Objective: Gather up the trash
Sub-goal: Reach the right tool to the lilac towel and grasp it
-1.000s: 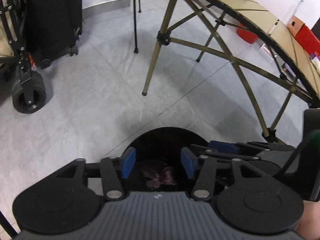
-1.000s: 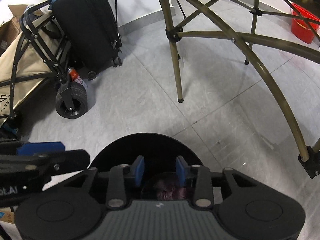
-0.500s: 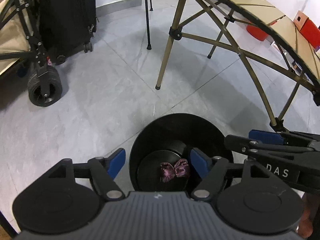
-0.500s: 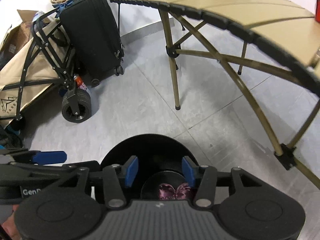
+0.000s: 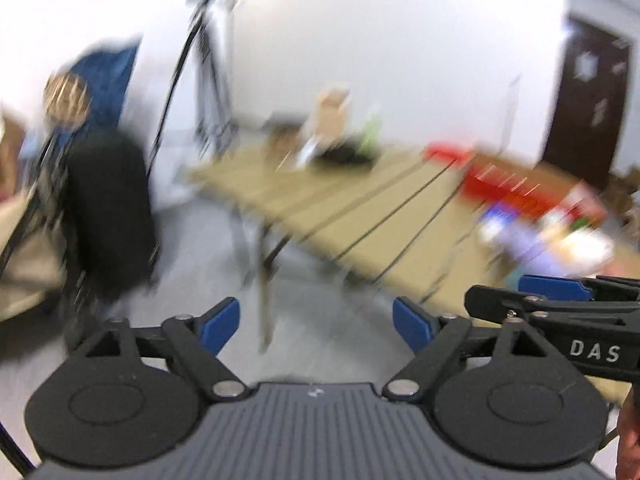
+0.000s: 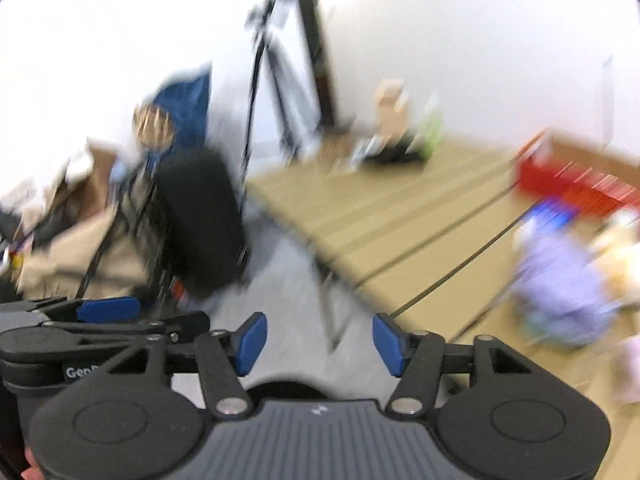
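Both views are motion-blurred. My left gripper (image 5: 316, 324) is open and empty, raised and facing the tan slatted table (image 5: 360, 208). My right gripper (image 6: 318, 338) is also open and empty; it shows at the right edge of the left wrist view (image 5: 560, 304). The left gripper shows at the left edge of the right wrist view (image 6: 100, 320). A sliver of the black bin (image 6: 288, 390) shows just under the right gripper. Blurred items lie on the table's right part: a lilac crumpled thing (image 6: 560, 284), a pale thing (image 6: 620, 256) and red boxes (image 6: 576, 184). The trash in the bin is hidden.
A black suitcase (image 5: 108, 212) and a folded cart (image 6: 80, 248) stand at the left on the grey floor. A tripod (image 5: 208, 80) stands by the white wall. A cardboard box (image 5: 332, 116) and dark items (image 5: 348, 154) sit at the table's far end. A dark door (image 5: 584, 100) is at right.
Both grippers have swung up from the black bin, with its purple wrapper inside, to face the table top. Both jaws have opened wider.
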Motion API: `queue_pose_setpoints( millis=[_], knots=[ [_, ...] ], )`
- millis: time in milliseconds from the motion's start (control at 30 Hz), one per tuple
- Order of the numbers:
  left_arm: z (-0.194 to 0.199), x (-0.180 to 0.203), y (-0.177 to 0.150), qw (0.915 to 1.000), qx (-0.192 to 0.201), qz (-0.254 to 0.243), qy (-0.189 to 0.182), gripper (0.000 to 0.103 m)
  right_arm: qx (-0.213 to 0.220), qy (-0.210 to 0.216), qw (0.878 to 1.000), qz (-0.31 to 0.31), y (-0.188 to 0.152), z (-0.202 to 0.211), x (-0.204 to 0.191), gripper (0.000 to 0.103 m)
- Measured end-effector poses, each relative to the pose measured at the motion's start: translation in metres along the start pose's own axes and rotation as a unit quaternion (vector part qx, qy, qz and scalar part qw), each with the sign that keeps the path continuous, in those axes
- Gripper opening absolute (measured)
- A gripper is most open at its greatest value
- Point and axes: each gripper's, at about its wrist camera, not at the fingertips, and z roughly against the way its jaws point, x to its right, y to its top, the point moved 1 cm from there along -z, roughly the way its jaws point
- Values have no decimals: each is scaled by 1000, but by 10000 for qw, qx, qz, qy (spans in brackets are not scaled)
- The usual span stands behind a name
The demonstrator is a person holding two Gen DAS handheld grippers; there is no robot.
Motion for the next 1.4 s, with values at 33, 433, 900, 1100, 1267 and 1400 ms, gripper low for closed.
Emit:
queue_pose_setpoints(
  millis=[33, 433, 900, 1100, 1267, 1400],
  knots=[
    [7, 16, 5, 9997, 220, -40, -121, 94, 247, -141, 9996, -8, 5, 20, 12, 67],
    [-9, 201, 10, 9815, 731, -446, -1714, 102, 1781, -1956, 9637, -358, -12, 175, 177, 103],
    [-129, 254, -34, 9684, -1272, -151, -2138, 60, 298, -1561, 9798, -1216, -38, 77, 287, 41],
    [-150, 257, -38, 9555, -1565, 31, -2501, 35, -63, -1296, 9812, -1428, -60, 43, 295, 40],
    [-152, 259, -37, 9491, -1571, 125, -2728, 18, -18, -1006, 9784, -1803, -67, 42, 303, 23],
    [-139, 261, -33, 9500, -1408, -12, -2788, 15, -36, -1135, 9803, -1619, -61, 47, 293, 19]
  ],
)
